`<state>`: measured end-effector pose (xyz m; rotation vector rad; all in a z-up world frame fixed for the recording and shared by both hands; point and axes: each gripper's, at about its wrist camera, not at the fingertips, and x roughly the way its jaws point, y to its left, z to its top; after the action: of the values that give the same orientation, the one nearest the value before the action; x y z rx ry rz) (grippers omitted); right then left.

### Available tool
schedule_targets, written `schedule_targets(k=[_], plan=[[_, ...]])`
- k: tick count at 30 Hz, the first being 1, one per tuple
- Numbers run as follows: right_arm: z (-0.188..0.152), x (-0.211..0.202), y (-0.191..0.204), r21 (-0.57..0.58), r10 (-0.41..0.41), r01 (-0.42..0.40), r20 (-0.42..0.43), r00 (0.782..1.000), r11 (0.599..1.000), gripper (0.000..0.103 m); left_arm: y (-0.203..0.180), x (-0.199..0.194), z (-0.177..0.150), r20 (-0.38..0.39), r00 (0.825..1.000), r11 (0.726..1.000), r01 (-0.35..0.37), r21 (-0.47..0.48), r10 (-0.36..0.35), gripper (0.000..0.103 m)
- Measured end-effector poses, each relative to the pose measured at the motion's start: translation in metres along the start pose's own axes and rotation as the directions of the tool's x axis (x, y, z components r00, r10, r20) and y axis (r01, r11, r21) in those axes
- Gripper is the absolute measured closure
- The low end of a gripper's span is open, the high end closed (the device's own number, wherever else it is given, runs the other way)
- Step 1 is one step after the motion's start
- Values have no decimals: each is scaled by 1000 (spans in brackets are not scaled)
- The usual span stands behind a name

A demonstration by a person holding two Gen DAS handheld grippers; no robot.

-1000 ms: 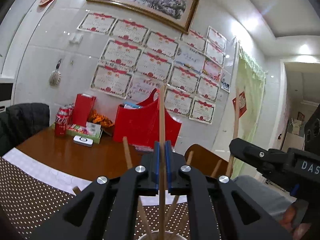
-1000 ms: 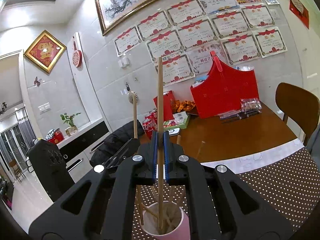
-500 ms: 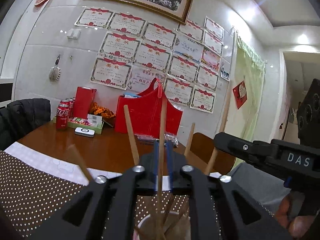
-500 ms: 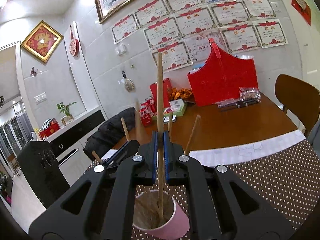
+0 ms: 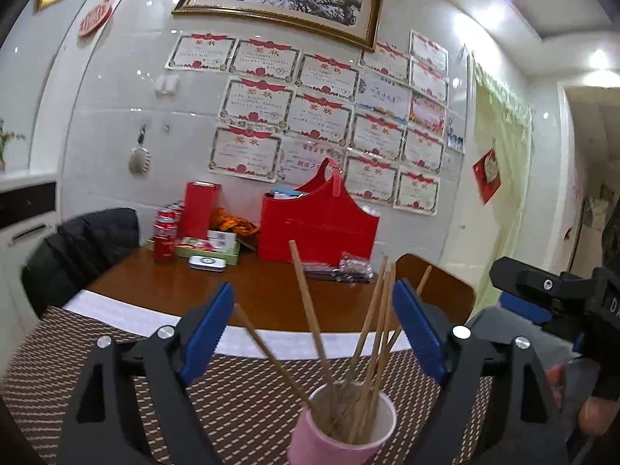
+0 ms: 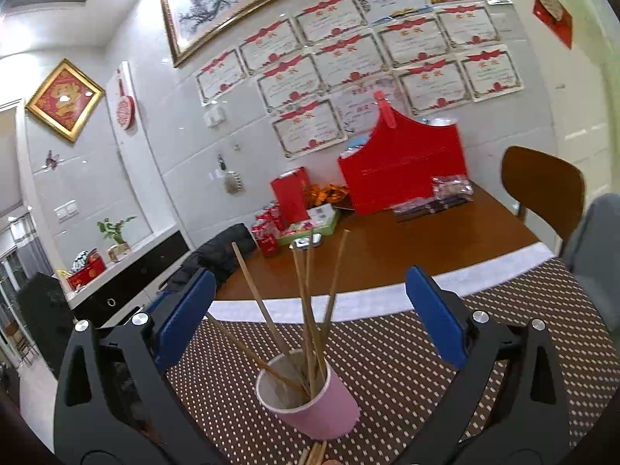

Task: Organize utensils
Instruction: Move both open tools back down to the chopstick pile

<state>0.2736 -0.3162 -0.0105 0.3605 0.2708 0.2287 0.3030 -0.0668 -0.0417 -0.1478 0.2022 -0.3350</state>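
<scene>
Both grippers have their blue-padded jaws spreading apart, and no pad presses on anything. Seen from the left wrist, the left gripper [image 5: 314, 327] frames a pink paper cup with a white inside [image 5: 343, 426], which stands just ahead of and below its fingertips on a brown woven placemat with pale dots [image 5: 248, 399]. A bundle of thin wooden chopsticks [image 5: 368, 333] stands loose in that cup, fanning upward between the two pads [image 5: 203, 333] without touching either; one stick leans far toward the left pad. Off to this gripper's right, the black body of the other tool juts in, with fingers of a hand [image 5: 591, 412] around it.

From the right wrist, the right gripper [image 6: 310, 310] is likewise wide, its pads well clear of the same cup [image 6: 310, 399] and the sticks [image 6: 306, 306] rising from it. More wooden stick ends [image 6: 314, 455] show at the bottom edge, below the cup.

Beyond both tools lies a brown wooden table [image 6: 407, 248], carrying a red felt basket with a handle [image 6: 403, 166], red drink cans [image 5: 164, 238] and a red box [image 5: 199, 209] near the tiled wall. A brown wooden chair [image 6: 542, 190] stands to the right.
</scene>
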Motion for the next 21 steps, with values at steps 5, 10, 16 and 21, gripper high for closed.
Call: schedule_targets(k=[5, 10, 16, 21], plan=[[-3, -23, 8, -9, -23, 23, -14, 1000, 1000, 6, -3, -28, 8, -60, 994, 995, -84, 50, 87, 20], [-6, -43, 20, -29, -43, 42, -37, 998, 999, 6, -3, -58, 15, -102, 985, 988, -133, 75, 141, 20], [-14, -67, 37, -65, -45, 40, -66, 997, 997, 6, -5, -89, 18, -137, 977, 983, -154, 96, 166, 20], [-22, -81, 44, -76, -42, 36, -85, 996, 996, 6, -6, -110, 16, -153, 971, 980, -168, 110, 183, 20]])
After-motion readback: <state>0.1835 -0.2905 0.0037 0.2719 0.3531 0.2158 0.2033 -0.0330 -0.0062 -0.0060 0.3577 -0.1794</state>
